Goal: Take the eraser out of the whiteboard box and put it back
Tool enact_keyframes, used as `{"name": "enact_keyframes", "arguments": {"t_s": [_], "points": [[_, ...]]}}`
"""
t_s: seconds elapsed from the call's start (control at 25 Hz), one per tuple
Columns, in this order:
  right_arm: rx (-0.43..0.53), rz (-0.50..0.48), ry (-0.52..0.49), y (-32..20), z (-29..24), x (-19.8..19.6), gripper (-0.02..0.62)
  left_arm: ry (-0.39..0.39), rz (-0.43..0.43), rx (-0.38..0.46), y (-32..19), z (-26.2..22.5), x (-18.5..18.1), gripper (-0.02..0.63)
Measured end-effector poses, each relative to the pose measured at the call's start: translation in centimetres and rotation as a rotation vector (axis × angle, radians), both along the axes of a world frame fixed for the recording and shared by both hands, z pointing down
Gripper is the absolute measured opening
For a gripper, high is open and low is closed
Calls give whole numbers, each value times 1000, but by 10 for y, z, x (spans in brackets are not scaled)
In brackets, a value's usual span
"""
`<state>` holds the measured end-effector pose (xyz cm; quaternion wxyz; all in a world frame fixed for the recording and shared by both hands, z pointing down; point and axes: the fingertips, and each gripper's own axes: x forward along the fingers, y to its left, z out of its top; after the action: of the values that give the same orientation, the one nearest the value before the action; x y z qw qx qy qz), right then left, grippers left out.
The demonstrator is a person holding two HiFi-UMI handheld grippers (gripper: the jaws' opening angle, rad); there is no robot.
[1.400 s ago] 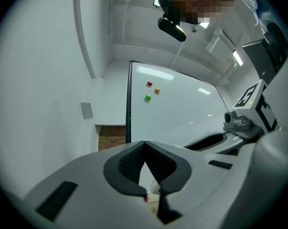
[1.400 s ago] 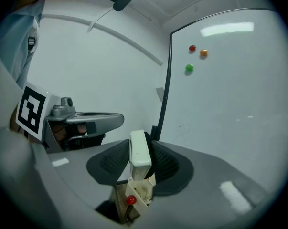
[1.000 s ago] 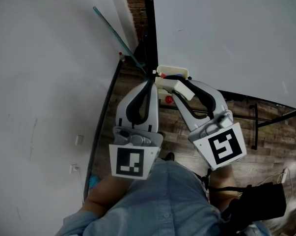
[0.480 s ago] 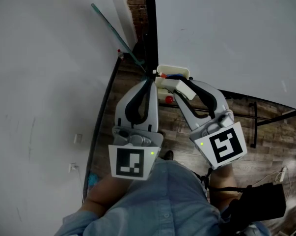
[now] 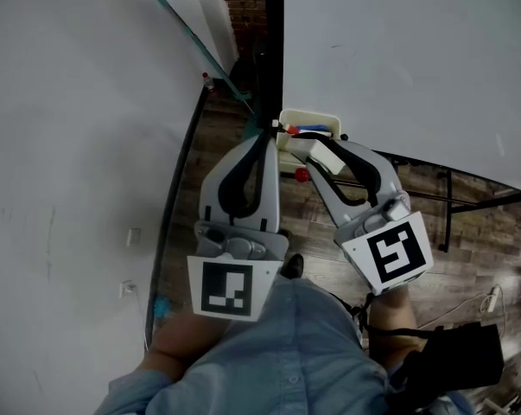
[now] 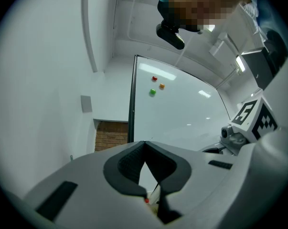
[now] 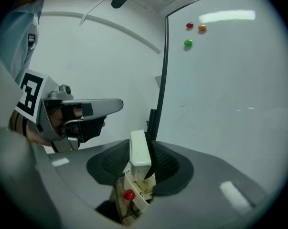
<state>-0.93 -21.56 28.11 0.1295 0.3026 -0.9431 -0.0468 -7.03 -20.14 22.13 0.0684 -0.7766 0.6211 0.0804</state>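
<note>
**Left gripper.** The left gripper [image 5: 265, 135] extends forward from the lower left of the head view. Its marker cube [image 5: 230, 285] faces the camera, close above the light-blue shirt [image 5: 277, 353]. In the left gripper view the jaws are closed tip to tip, with nothing between them. The tips lie just left of the whiteboard box [image 5: 316, 119] and beside the dark edge frame of the whiteboard [image 5: 398, 59].

**Right gripper.** The right gripper [image 5: 305, 148] reaches in from the lower right, angled inward toward the left gripper. Its own marker cube [image 5: 390, 256] sits above the wrist. The two grippers lie side by side, with their tips close together at the box.

**Jaw state, right.** In the right gripper view the jaws are clamped on the eraser [image 7: 140, 154], a white block held upright with one pad on each broad side.

**Eraser location.** The eraser is in the right gripper's grasp, directly above the open top of the box. Its lower end overlaps the box rim in the right gripper view. Contact with the box cannot be determined.

**Surroundings.** A red magnet [image 7: 129, 194] sits on the front of the box. Wooden floor [image 5: 312, 232] shows below and a white wall [image 5: 70, 102] lies to the left.
</note>
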Motion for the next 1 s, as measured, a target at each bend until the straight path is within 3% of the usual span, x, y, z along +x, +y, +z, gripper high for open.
{"name": "enact_keyframes", "arguments": {"t_s": [1.0], "points": [[-128,19,123,-34,65,-31,140,34,34,-87,-47,29,-35,5]]}}
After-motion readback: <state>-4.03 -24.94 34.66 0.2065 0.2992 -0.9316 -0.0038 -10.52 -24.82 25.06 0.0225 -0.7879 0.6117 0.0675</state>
